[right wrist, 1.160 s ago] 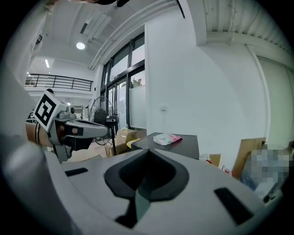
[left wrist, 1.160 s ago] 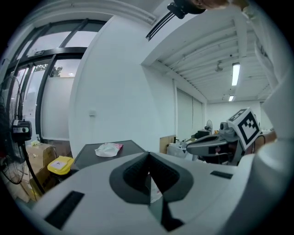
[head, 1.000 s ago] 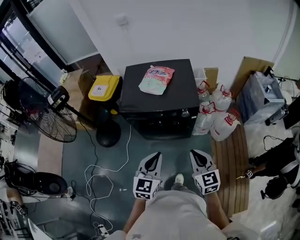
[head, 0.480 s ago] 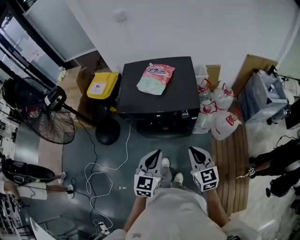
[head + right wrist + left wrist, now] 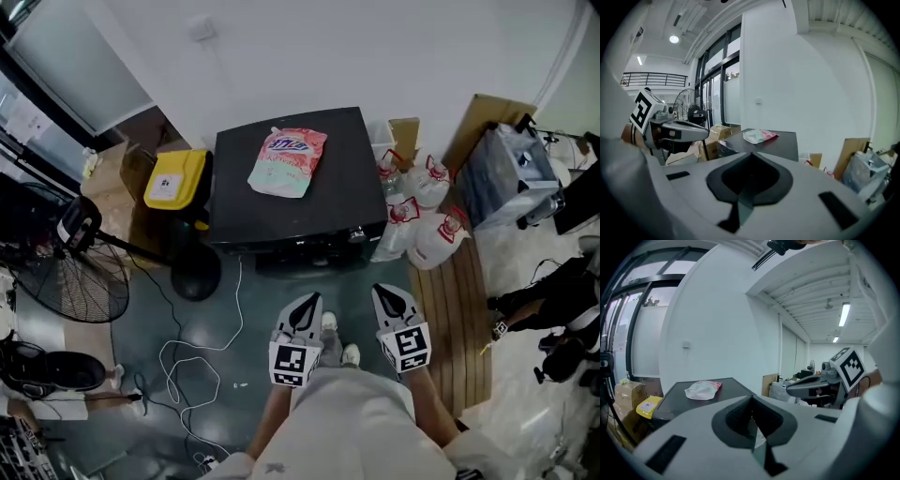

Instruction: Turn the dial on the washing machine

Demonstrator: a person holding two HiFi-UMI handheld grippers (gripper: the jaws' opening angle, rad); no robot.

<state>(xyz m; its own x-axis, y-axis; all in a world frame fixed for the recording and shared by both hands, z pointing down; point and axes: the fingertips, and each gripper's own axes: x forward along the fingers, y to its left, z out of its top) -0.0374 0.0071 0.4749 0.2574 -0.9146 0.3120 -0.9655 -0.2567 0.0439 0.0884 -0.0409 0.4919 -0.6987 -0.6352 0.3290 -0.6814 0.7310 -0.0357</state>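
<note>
A black washing machine [image 5: 300,187] stands against the white wall, with a pink detergent pouch [image 5: 286,161] lying on its lid. Its round dial [image 5: 356,235] shows on the front panel at the right. My left gripper [image 5: 309,301] and right gripper [image 5: 385,294] are held side by side in front of the person, short of the machine, both shut with nothing between the jaws. The left gripper view shows the machine's lid [image 5: 708,392] and the pouch [image 5: 703,389] ahead; the right gripper view shows them too, the lid [image 5: 780,143] and the pouch [image 5: 760,136].
A yellow bin [image 5: 176,178] and a standing fan [image 5: 80,272] are left of the machine. White cable [image 5: 202,352] loops on the floor. Tied white bags [image 5: 427,220] and a wooden board [image 5: 464,319] lie to the right, with cardboard [image 5: 478,127] against the wall.
The view has shifted: the washing machine and the things around it lie further left and slightly lower in the head view. Both grippers stay shut, side by side.
</note>
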